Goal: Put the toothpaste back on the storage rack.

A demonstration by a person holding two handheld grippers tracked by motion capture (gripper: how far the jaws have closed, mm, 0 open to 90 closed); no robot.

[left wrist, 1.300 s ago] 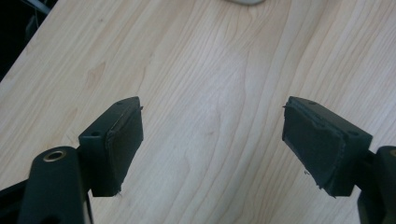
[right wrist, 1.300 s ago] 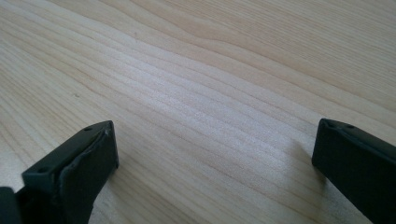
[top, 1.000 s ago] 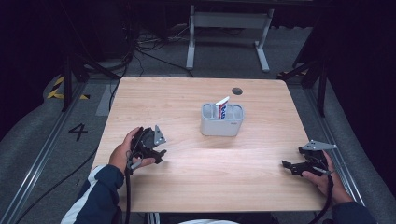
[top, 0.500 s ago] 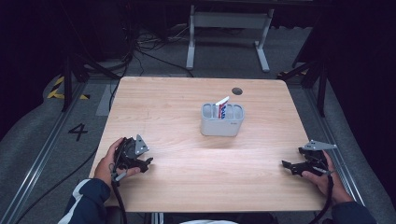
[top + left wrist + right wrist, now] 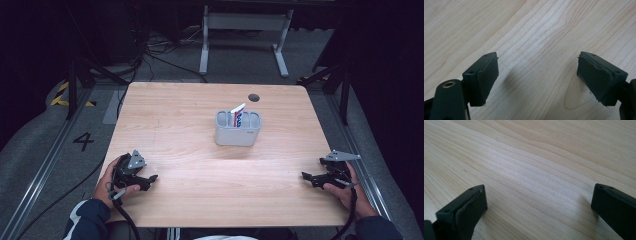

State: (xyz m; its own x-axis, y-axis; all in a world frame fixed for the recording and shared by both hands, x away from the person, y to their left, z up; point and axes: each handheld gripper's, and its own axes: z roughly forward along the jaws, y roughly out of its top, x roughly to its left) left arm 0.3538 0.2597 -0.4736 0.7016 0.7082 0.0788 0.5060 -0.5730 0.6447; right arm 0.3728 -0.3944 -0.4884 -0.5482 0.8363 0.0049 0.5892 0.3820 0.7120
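Fingers [image 5: 484,80] of the left gripper [image 5: 150,179] are seen spread, having just been opening w/ nothing between them, bare wood beneath. The gripper is held low at the near-left of the tabletop [image 5: 190,125]. Fingers [image 5: 466,210] of the right gripper [image 5: 306,176] are likewise spread over bare wood at the near-right edge, empty. A grey holder [image 5: 238,131] is seen approx. mid-tabletop, well apart from both, w/ a red-white-blue tube [image 5: 237,114] stood tilted in its left compartment.

Light wooden table [image 5: 190,130]; grey holder [image 5: 238,134] standing mid-table; dark round hole [image 5: 254,97] near far edge.
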